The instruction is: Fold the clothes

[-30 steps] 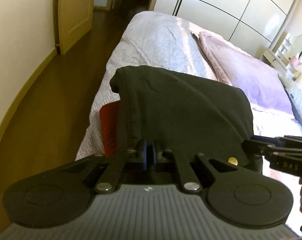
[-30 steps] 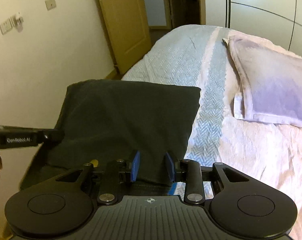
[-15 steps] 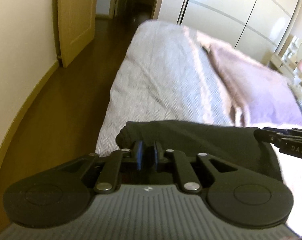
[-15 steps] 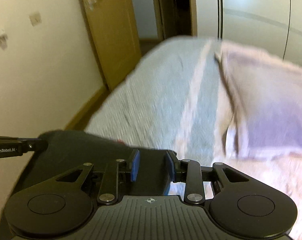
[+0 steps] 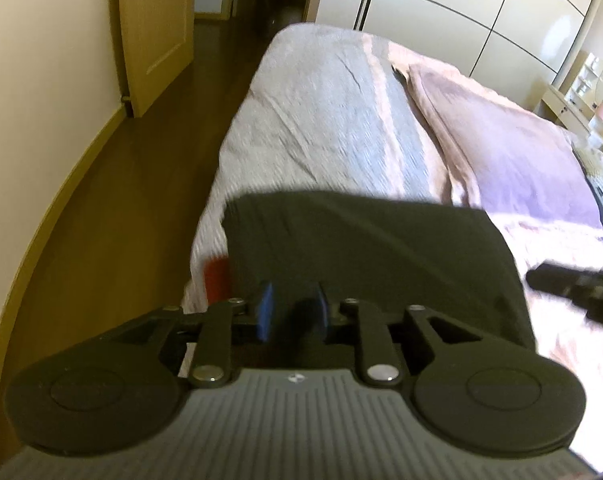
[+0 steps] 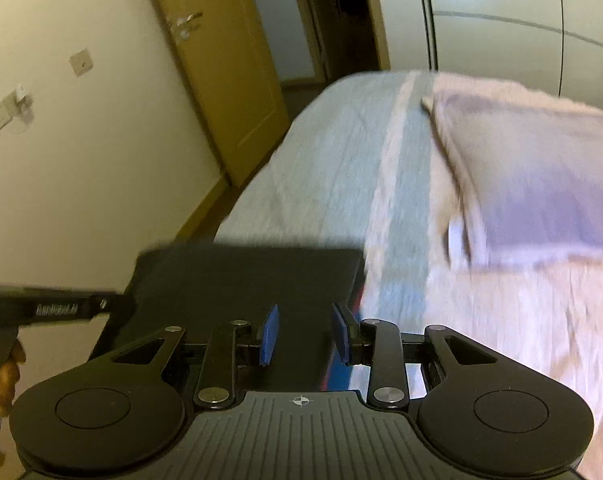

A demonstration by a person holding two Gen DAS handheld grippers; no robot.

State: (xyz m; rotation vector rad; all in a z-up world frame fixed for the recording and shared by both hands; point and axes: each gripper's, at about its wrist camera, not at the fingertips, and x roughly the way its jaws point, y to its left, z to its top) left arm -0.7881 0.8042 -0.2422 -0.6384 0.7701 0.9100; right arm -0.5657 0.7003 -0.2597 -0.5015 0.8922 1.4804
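In the left wrist view, a wooden door (image 5: 153,32) stands at the upper left above the dark wood floor (image 5: 113,208), and the bed with its grey herringbone cover (image 5: 321,120) runs up the centre. The dark folded garment (image 5: 373,256) lies flat on the bed's near end in the lower centre, with a red item (image 5: 216,280) peeking out at its left edge. The left gripper (image 5: 291,312) sits at the garment's near edge, its blue pads spread apart with nothing clamped. A lilac pillow (image 5: 513,160) lies at the right. In the right wrist view, the garment (image 6: 241,280) fills the lower centre, and the right gripper (image 6: 304,334) is likewise spread wide over its near edge, gripping nothing.
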